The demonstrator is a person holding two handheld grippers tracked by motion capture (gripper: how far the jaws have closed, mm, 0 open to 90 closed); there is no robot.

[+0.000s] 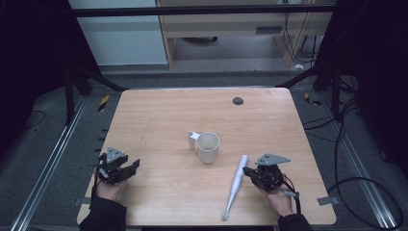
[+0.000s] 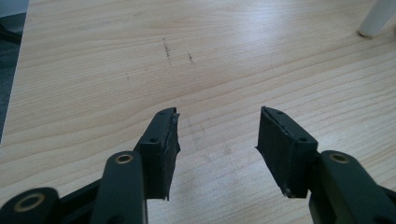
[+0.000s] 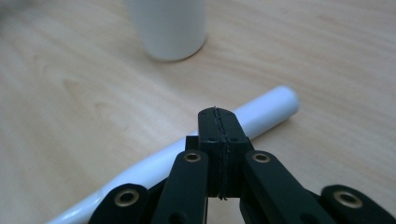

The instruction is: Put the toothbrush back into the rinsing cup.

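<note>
A white mug with its handle to the left stands upright in the middle of the wooden table. A long white stick-shaped tool lies flat to the mug's right, running toward the front edge. My right gripper sits just right of the tool, shut with nothing between its jaws; in the right gripper view its tip hovers over the white tool, with the mug beyond. My left gripper rests at the front left, open over bare wood.
A small dark round spot marks the table's far side. The mug's base peeks in at the top right of the left gripper view. Cables and metal frame rails lie on the floor around the table.
</note>
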